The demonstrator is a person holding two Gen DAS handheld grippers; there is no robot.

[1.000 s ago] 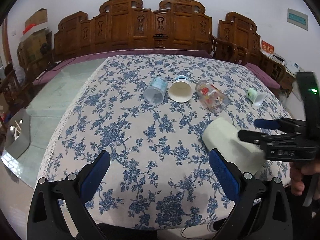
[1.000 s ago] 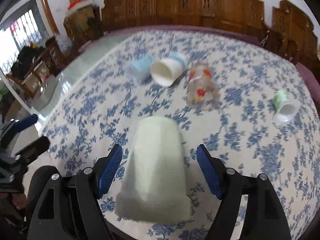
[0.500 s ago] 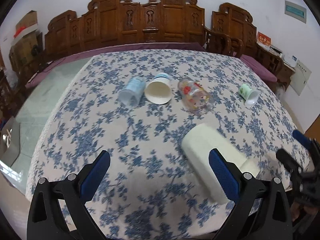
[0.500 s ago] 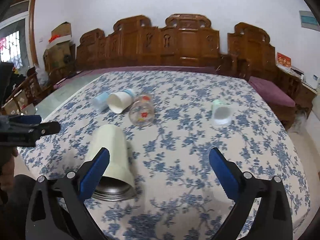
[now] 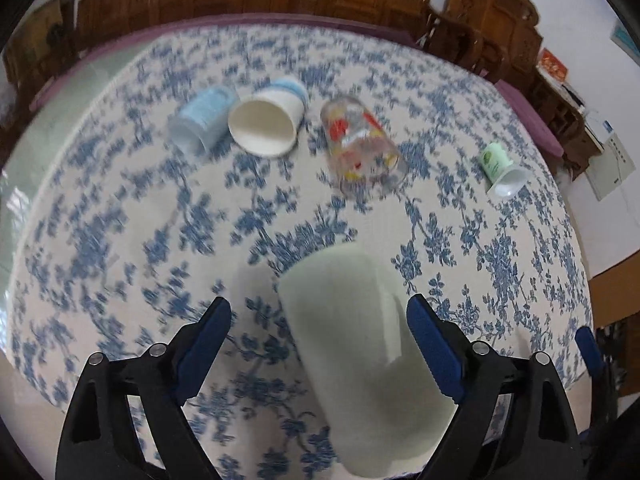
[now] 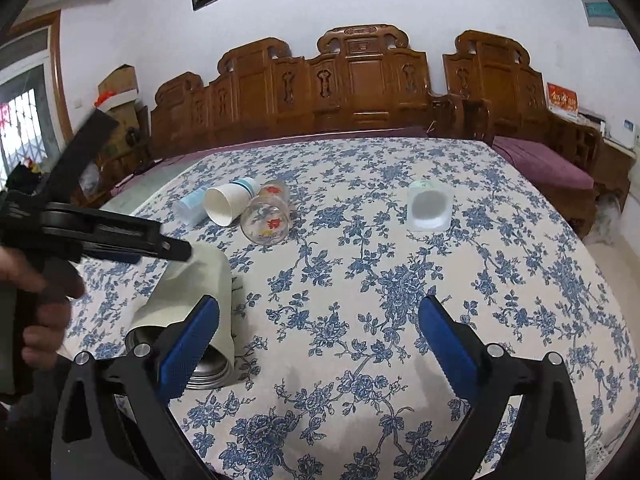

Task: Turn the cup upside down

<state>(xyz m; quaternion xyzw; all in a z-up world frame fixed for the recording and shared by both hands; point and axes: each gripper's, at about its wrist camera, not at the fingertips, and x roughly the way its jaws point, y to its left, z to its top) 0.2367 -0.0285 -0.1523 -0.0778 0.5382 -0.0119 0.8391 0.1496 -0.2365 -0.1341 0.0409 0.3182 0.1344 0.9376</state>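
Lying on its side on the surface [image 6: 500, 248], the cream cup [image 5: 360, 352] sits between the 2 blue pads of the left gripper [image 5: 320, 344], closed end pointing away past the fingertips, open end back toward the gripper body. Left fingers [image 5: 208, 336] spread wide; a gap shows on each side of the cup wall, narrower at the right-hand finger, no contact that can be made out. Left view is motion-blurred.

From the right wrist camera the same cup shows at lower left, metal-lined mouth facing the camera, lying just outside and partly behind the left-hand finger [image 6: 188, 344] of the right gripper [image 6: 320, 344]. Right fingers also spread wide, only bare floral cloth between them. A hand [image 6: 36, 304] grips the left gripper's handle at the left edge of that view, its black fingers reaching over the cup.

Farther out beyond the fingertips, 4 more cups on their sides:
- pale blue cup [image 5: 202, 120]
- white paper cup [image 5: 266, 120], touching the blue one
- clear printed glass [image 5: 362, 146], just beside the paper cup
- small green cup [image 5: 500, 164], well apart to the right

Carved wooden bench [image 6: 360, 92] behind the surface.
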